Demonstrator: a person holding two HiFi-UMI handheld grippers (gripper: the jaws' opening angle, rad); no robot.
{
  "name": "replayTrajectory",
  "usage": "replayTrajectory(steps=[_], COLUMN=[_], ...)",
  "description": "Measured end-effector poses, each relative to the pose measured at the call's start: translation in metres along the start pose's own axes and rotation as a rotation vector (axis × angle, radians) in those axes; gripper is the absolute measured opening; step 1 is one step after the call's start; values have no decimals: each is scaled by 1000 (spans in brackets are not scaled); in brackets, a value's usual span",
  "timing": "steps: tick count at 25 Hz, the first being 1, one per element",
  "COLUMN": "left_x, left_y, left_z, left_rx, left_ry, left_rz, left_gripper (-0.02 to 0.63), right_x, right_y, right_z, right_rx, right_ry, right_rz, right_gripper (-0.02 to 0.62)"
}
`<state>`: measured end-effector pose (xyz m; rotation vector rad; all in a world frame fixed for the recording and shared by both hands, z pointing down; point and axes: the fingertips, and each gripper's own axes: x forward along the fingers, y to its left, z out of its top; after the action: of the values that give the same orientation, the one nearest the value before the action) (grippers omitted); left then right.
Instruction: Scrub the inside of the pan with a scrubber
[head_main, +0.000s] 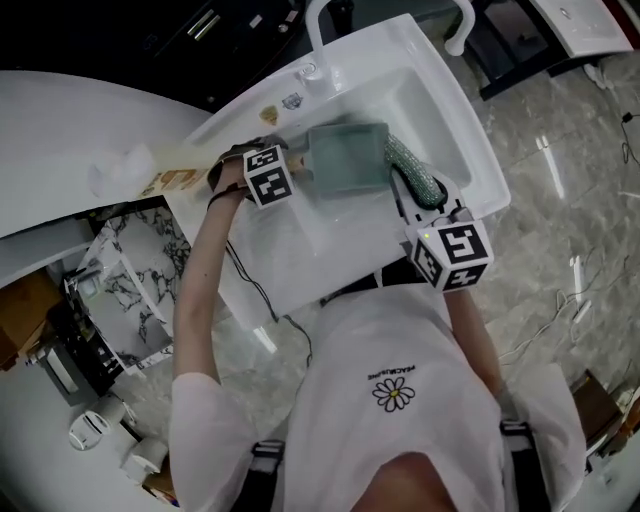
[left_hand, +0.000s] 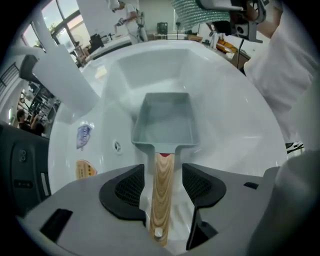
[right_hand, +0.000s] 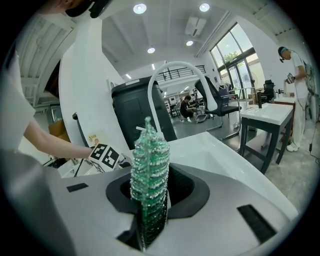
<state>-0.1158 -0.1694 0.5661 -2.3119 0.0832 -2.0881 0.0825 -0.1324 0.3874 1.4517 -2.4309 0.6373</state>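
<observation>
Scrubbing not yet begun: the grey pan (head_main: 345, 158) lies in the white sink (head_main: 425, 95), the left tongs (left_hand: 163, 189) stand apart astride its wooden handle (left_hand: 161, 210) without gripping, and the right tongs (right_hand: 150, 197) are clamped on the green scrubber (right_hand: 149, 160), held off the pan.

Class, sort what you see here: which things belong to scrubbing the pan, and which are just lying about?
Job: grey pan in the sink; green scrubber clamped in the right gripper; left gripper, open around the pan's wooden handle.
Lying about: faucet; stickers on the sink rim; black bin.
</observation>
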Motion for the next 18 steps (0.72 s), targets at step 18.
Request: replayTrajectory(steps=[18], left_x=[67], left_y=[-4], left_z=[-10], left_rx=[58], left_ry=[239], left_rz=[40], left_gripper=[208], right_x=[13], right_y=[3], right_z=[-28], right_rx=[25], right_ry=[84], right_rz=[25], right_gripper=[64])
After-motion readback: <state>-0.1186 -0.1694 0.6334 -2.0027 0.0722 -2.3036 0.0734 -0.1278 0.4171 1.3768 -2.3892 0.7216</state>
